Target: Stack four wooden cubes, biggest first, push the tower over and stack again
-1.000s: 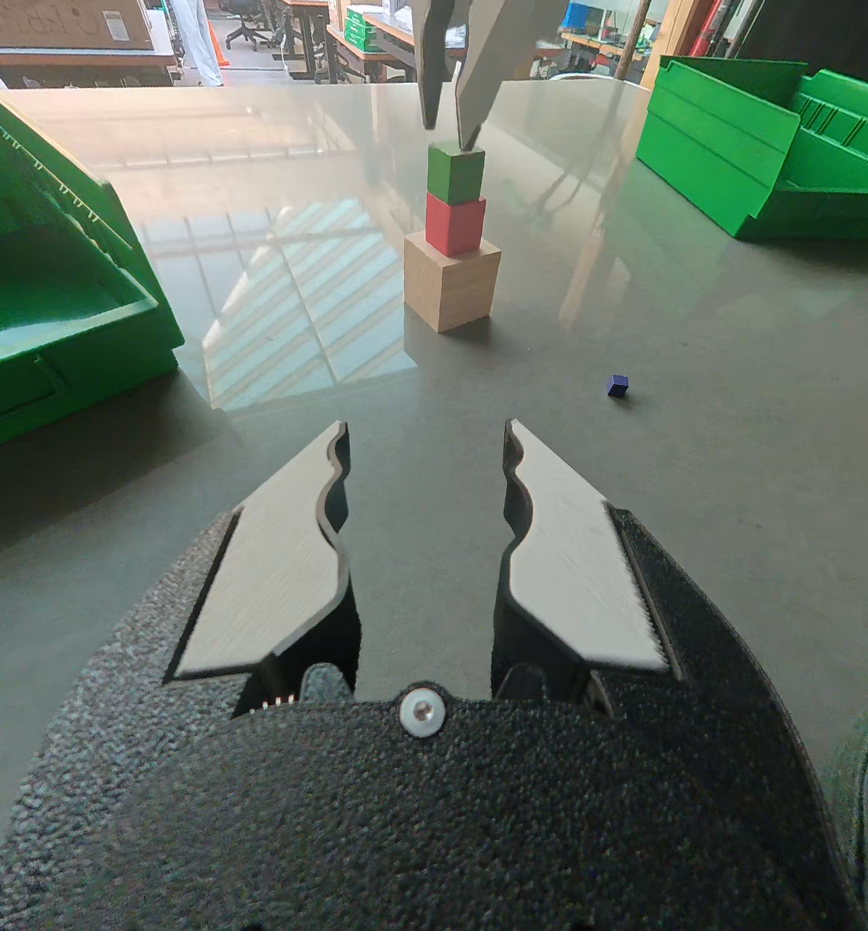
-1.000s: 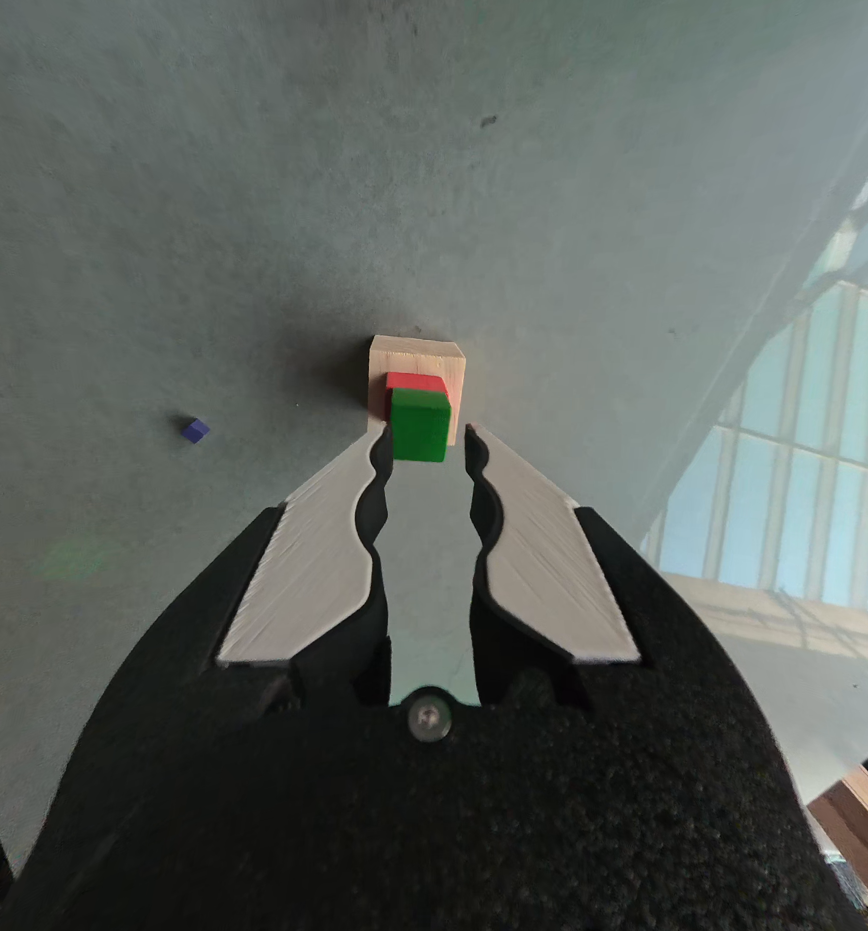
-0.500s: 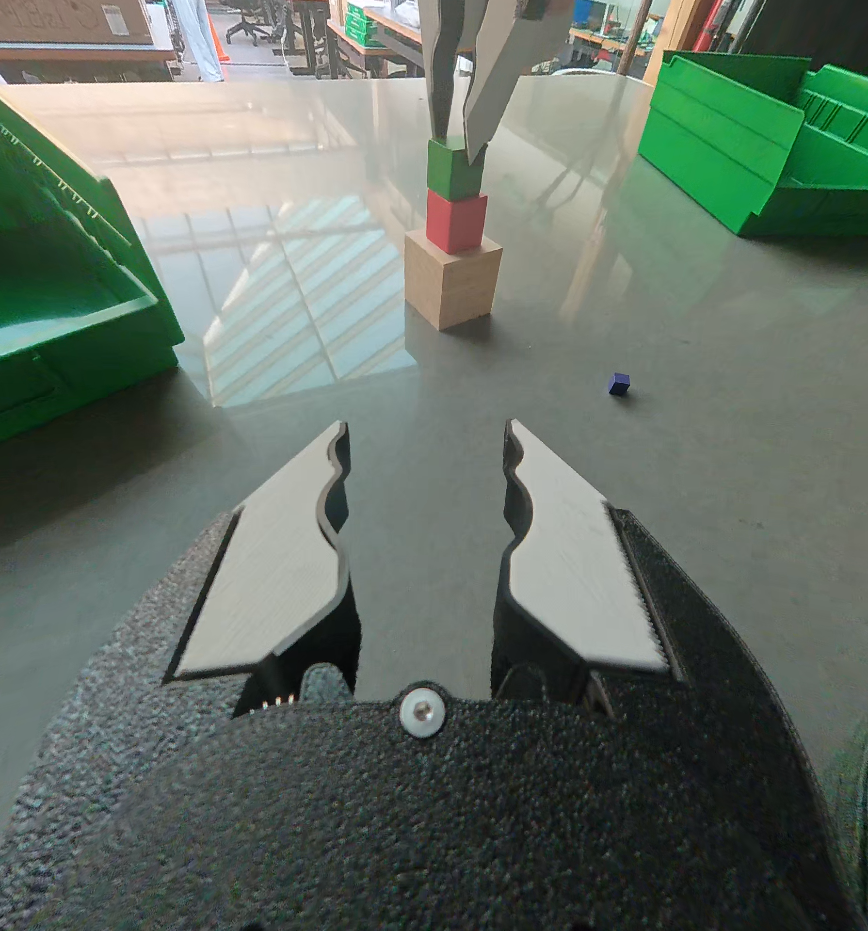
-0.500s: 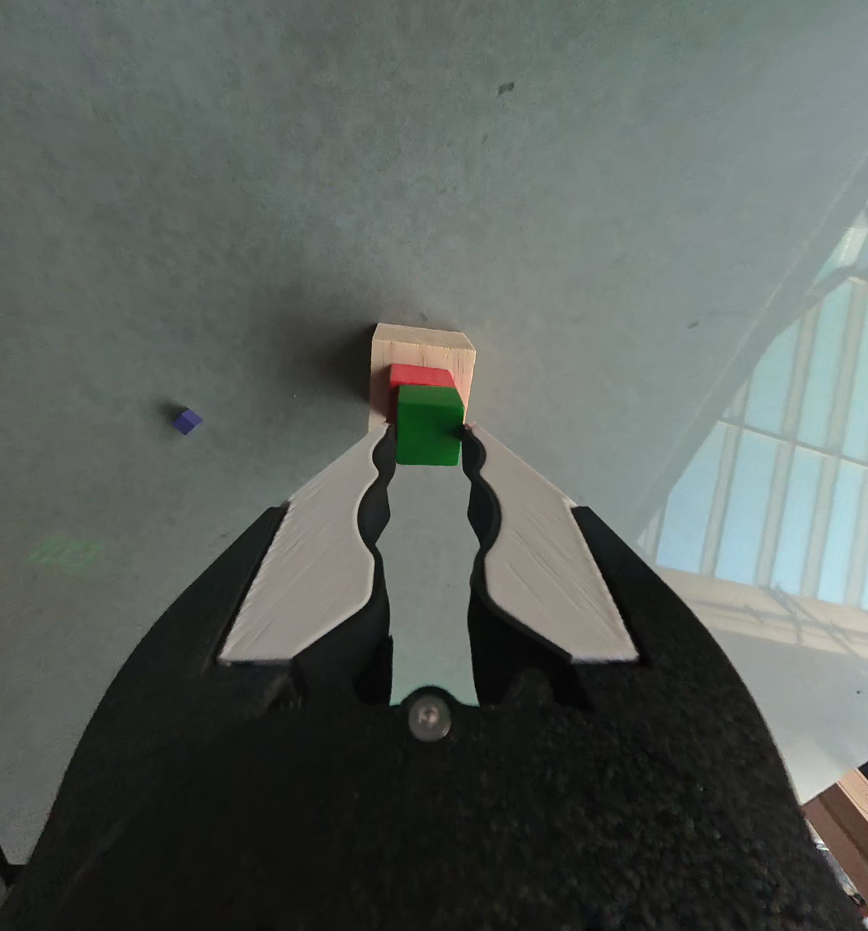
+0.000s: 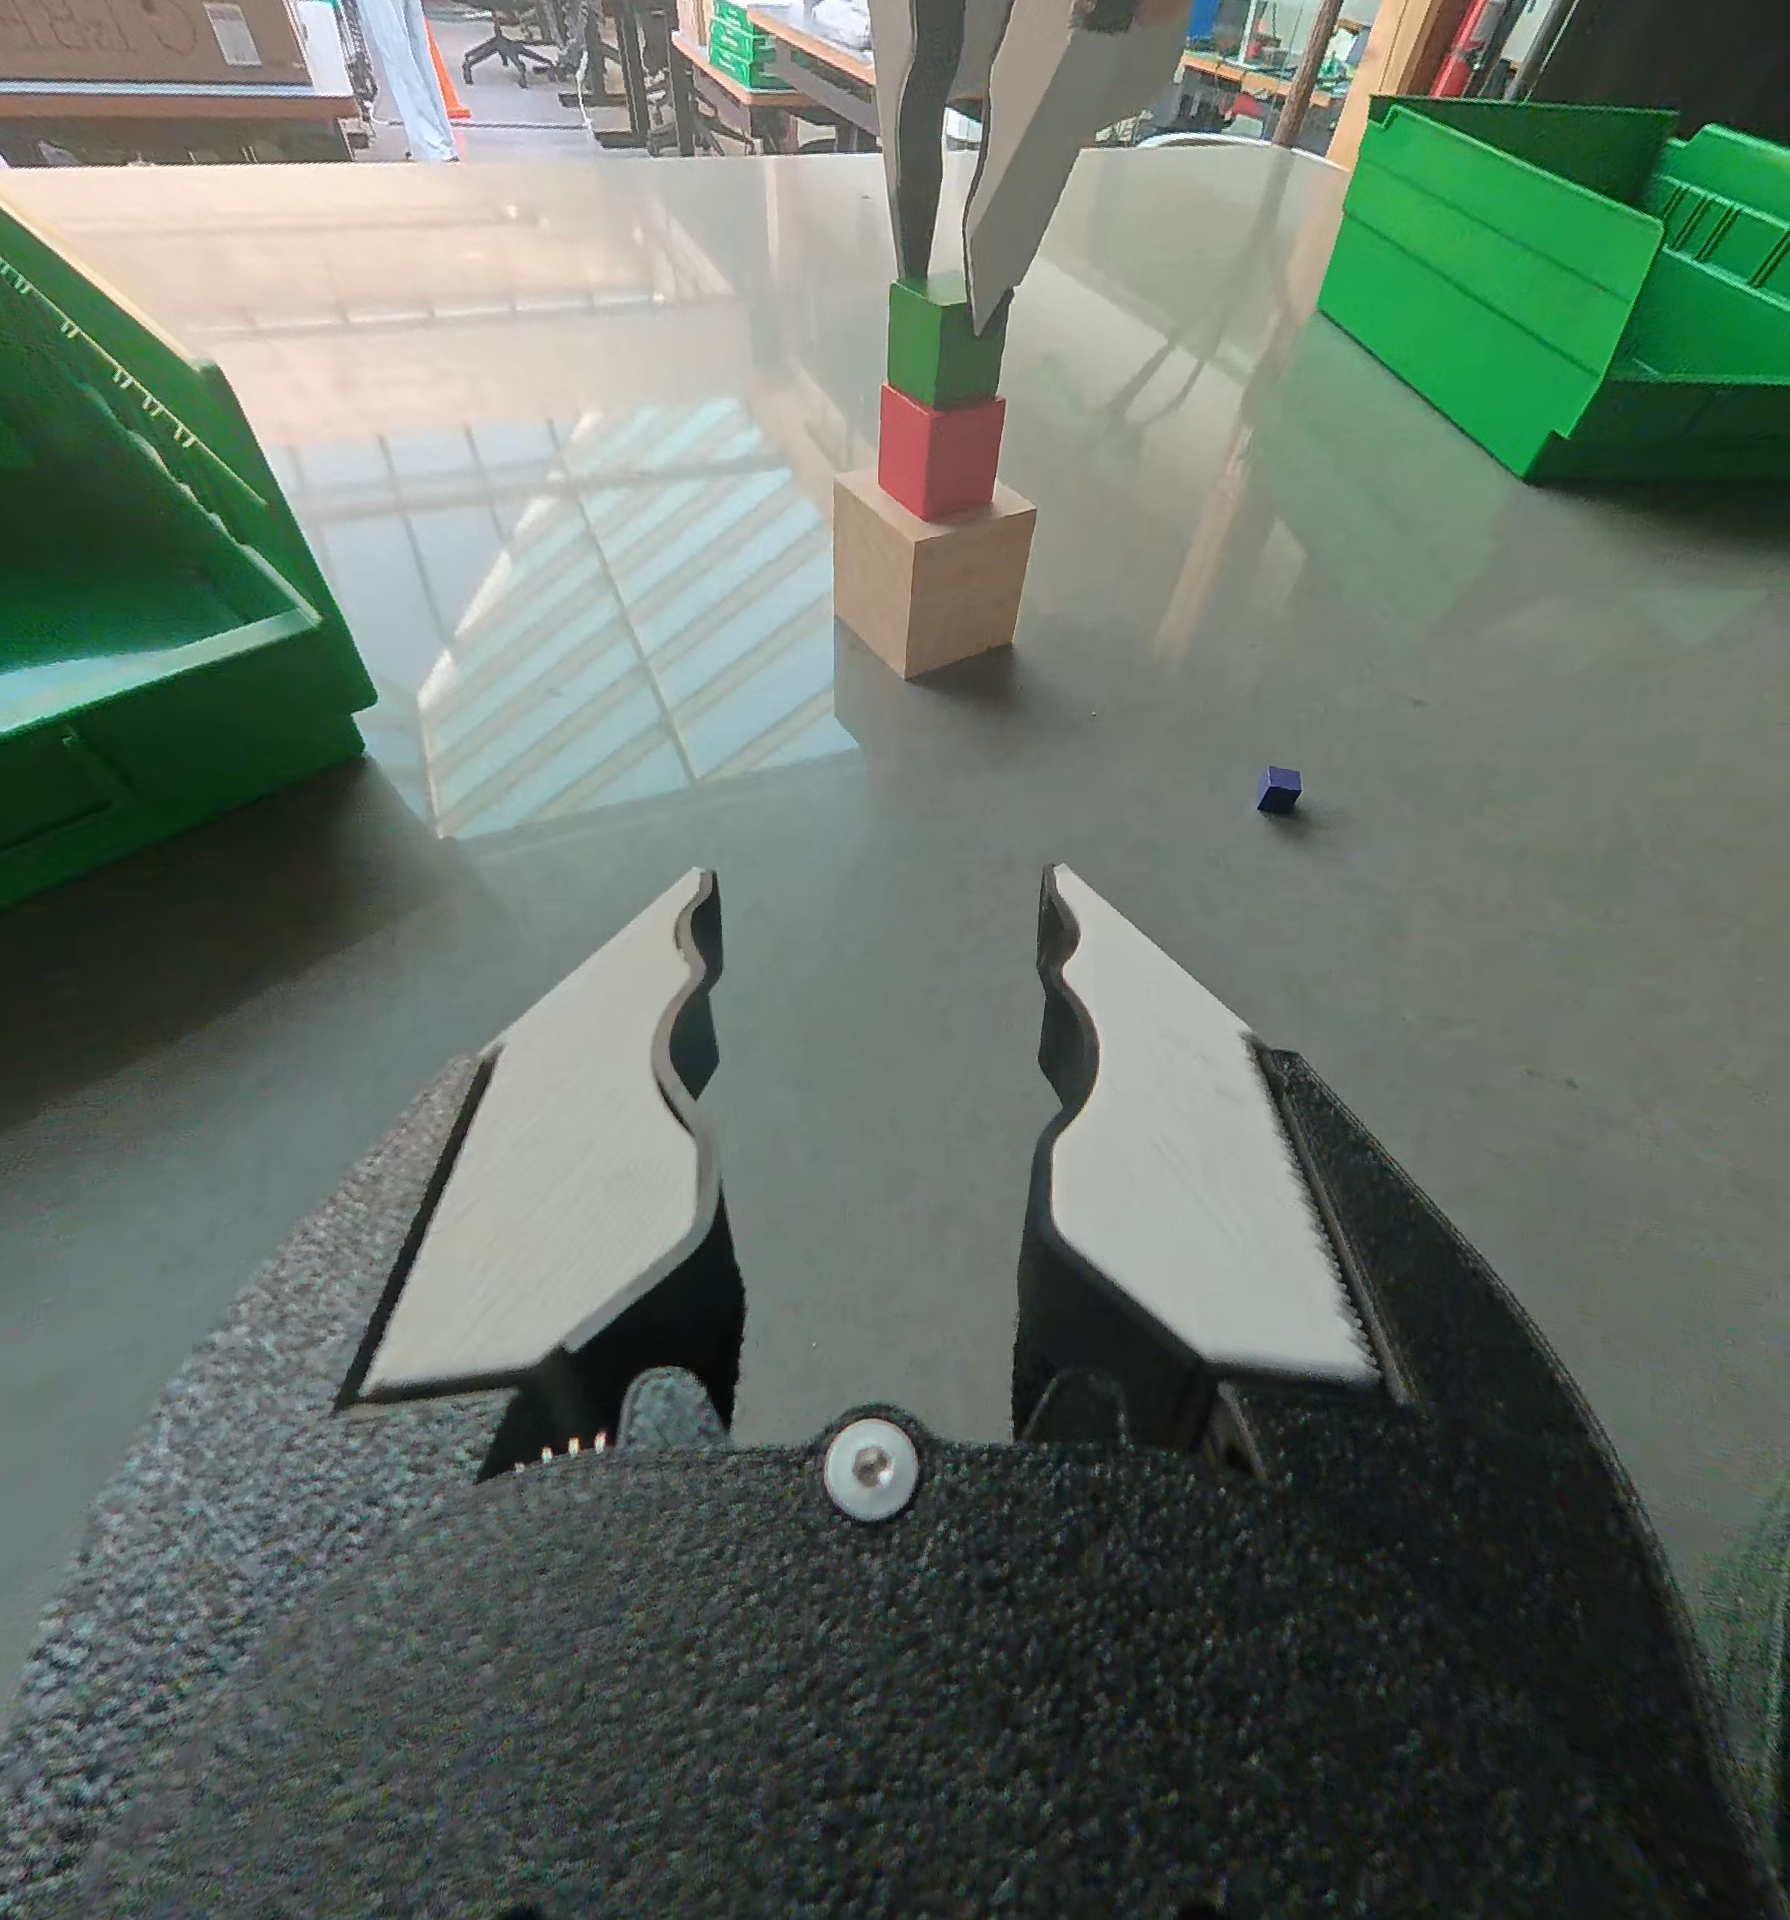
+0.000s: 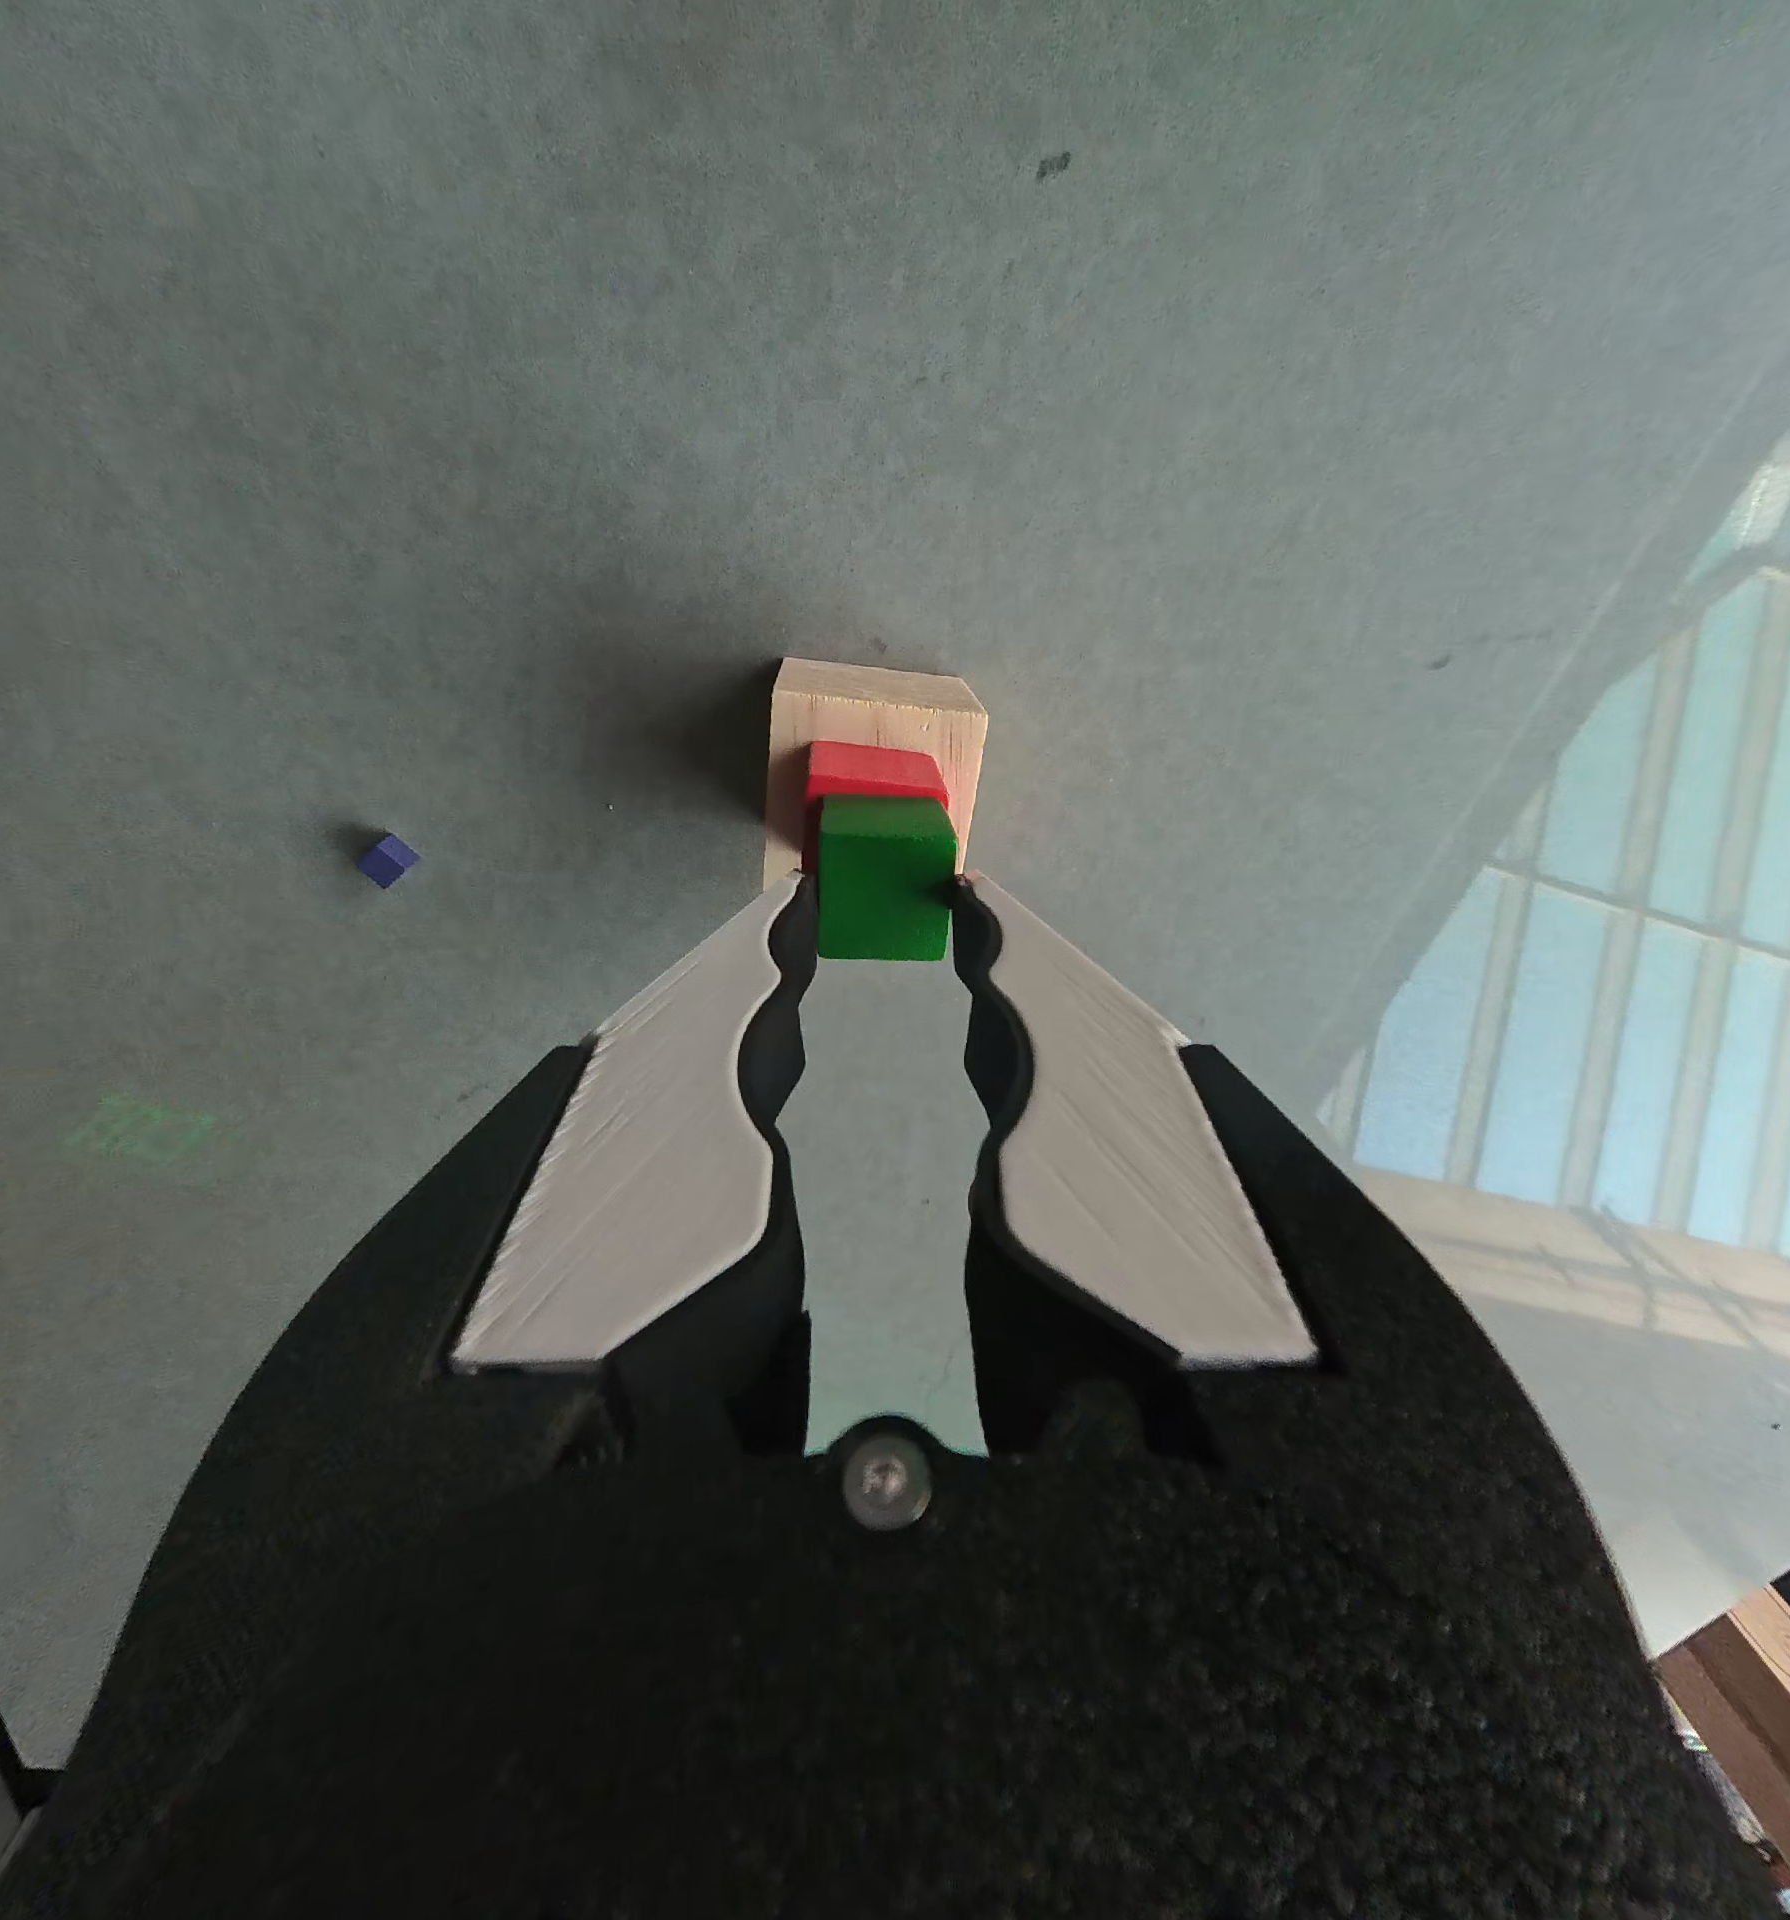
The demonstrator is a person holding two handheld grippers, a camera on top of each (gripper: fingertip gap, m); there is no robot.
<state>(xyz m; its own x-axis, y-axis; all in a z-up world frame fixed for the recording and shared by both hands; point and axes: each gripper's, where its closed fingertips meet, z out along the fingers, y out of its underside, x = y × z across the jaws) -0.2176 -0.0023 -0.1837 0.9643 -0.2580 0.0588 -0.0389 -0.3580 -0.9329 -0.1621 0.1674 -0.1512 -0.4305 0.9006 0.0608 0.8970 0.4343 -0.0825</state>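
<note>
Overhead, right gripper (image 6: 878,881) pinches green cube (image 6: 883,894); left gripper (image 5: 878,896) spread — blue cube (image 5: 1277,790) nearby.

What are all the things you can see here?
Green cube: 1, green, top of the stack, between the right gripper's tips.
Red cube: 1, red, under the green cube.
Wood block: 1, tan, stack's bottom, on the table.
Blue cube: 1, blue, tiny, alone on the table.
Bins: 3, green, at the table's sides.
Table: 1, grey.
Right gripper: 1, black and white, closed around the green cube.
Left gripper: 1, open, holding nothing.
</note>
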